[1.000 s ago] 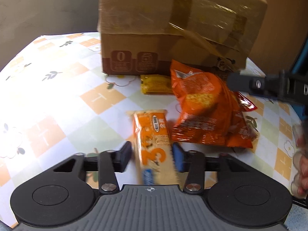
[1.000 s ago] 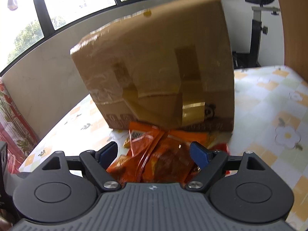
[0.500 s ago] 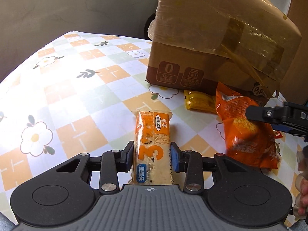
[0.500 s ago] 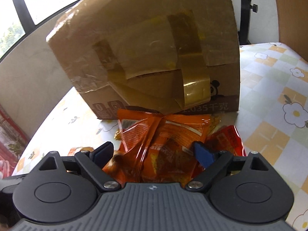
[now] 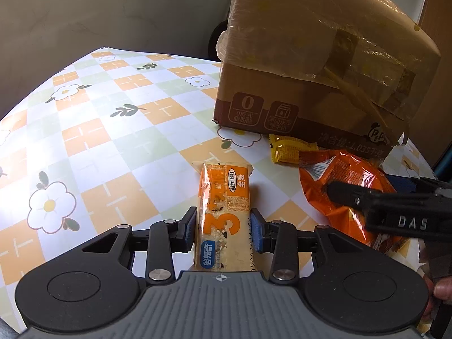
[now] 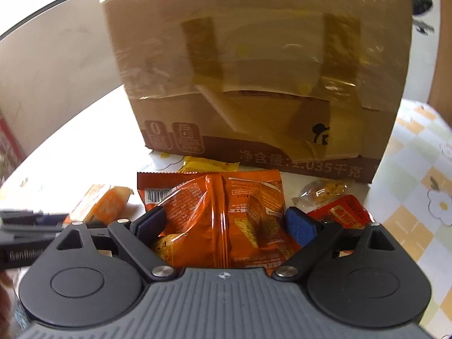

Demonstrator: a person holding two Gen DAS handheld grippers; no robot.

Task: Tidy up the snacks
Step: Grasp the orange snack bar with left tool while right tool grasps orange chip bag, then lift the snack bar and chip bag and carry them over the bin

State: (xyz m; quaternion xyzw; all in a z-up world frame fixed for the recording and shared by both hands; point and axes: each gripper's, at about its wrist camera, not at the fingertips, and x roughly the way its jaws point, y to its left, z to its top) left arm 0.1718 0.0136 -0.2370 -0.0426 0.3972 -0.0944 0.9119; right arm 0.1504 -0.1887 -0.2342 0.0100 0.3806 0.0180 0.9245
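My left gripper is shut on an orange-and-cream cracker pack, whose far end rests on the flowered tablecloth. To its right lies an orange chip bag. My right gripper stands open astride that chip bag, one blue pad at each side edge, not squeezing it. The left wrist view shows the right gripper over the bag. At the left edge of the right wrist view are the cracker pack and one of the left gripper's fingers.
A taped cardboard box stands just behind the snacks. A yellow packet lies against its base. A red packet and a clear packet of yellow bits lie right of the chip bag. Bare tablecloth spreads to the left.
The right gripper's jaws have spread wider and it has come down closer over the chip bag. The left gripper has swung, so the box now sits further right; it still grips the cracker pack.
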